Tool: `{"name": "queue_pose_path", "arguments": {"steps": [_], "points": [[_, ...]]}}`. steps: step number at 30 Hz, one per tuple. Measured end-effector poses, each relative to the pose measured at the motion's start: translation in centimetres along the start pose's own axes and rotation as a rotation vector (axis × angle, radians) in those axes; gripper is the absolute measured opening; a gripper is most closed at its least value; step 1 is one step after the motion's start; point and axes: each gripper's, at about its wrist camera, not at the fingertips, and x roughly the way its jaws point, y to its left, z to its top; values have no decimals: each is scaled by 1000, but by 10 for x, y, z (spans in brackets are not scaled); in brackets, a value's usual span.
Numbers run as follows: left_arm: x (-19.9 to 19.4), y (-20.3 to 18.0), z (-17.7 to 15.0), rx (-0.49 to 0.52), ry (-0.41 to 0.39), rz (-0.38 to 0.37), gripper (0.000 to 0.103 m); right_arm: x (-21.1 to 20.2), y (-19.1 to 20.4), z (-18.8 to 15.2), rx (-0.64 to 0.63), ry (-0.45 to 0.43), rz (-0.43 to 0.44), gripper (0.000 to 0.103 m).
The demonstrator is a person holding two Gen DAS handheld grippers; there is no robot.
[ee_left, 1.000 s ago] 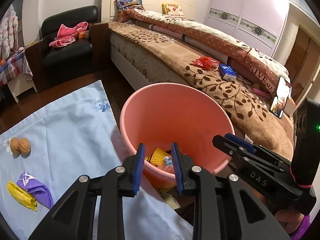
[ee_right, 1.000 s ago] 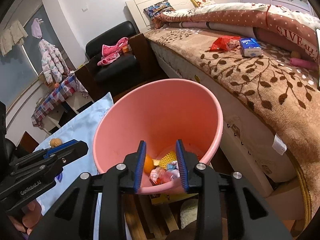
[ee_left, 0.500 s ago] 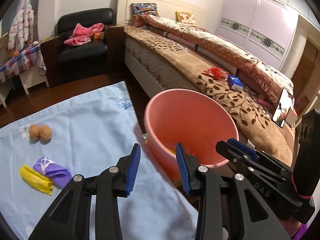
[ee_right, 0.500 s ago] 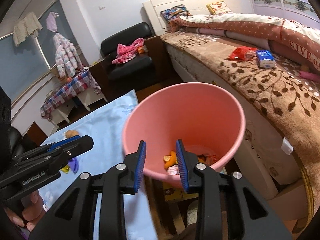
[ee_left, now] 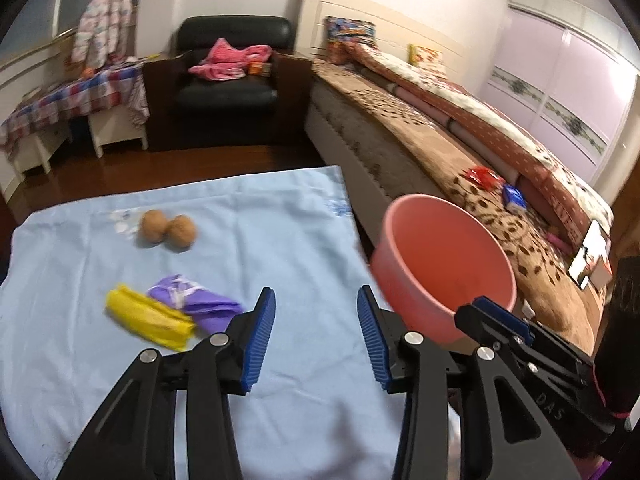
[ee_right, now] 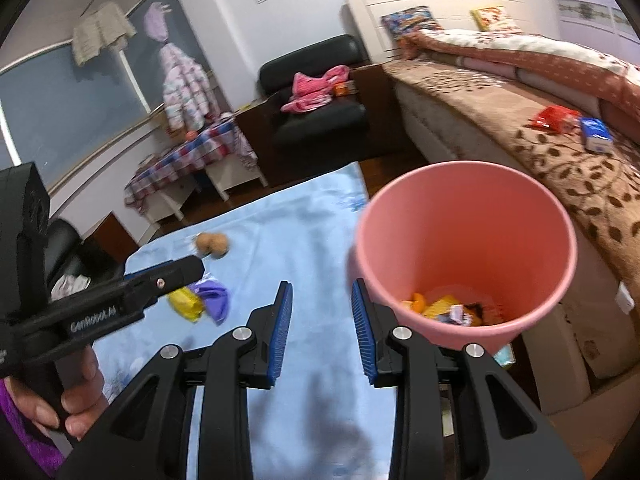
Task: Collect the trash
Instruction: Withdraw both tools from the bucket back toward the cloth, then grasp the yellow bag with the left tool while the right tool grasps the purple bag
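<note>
Left gripper (ee_left: 316, 336) is over the light blue cloth (ee_left: 280, 240) covering the counter, fingers apart and opening, nothing between them. Right gripper (ee_right: 322, 330) sits just beside it, fingers apart with a narrower gap, also empty, over the cloth's right part near the bin. In the right wrist view the left gripper's body comes in from the left, held by a hand (ee_right: 68, 396) with a purple sleeve showing at the frame edge. Trash left on the cloth: yellow wrapper (ee_left: 148, 318) and purple wrapper (ee_left: 196, 302), touching each other, lying ahead and to the left of the left gripper's fingers. Further back on the cloth, two walnuts (ee_left: 170, 230) side by side and touching, with a bit of clear plastic just left of them. Pink bin (ee_right: 464, 248) stands upright off the right edge of the cloth, between counter and bed (ee_right: 540, 152). Inside at the bottom: several scraps, orange, yellow and white, too small to identify. On the bed's brown leaf-pattern blanket, well apart from the bin: red packet (ee_right: 554, 118) and blue-and-white pack (ee_right: 596, 134), near each other. Background: black armchair (ee_left: 228, 84) with pink clothing on the seat, a low table with a checked cloth to its left. Both views somewhat motion-blurred.
</note>
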Motion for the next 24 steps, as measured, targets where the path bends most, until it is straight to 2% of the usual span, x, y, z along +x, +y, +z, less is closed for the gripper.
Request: {"name": "queue_pose_path", "arguments": {"steps": [6, 12, 14, 16, 24], "points": [[-16, 46, -2, -101, -9, 53, 42, 21, 29, 0, -18, 44, 83, 31], [-25, 101, -4, -213, -7, 143, 43, 53, 61, 0, -74, 109, 158, 32], [-22, 121, -5, -272, 13, 154, 43, 64, 69, 0, -90, 132, 181, 39], [-17, 137, -5, -332, 35, 160, 43, 76, 78, 1, -106, 155, 204, 41], [16, 167, -1, -536, 130, 156, 43, 114, 93, 7, -150, 232, 261, 41]]}}
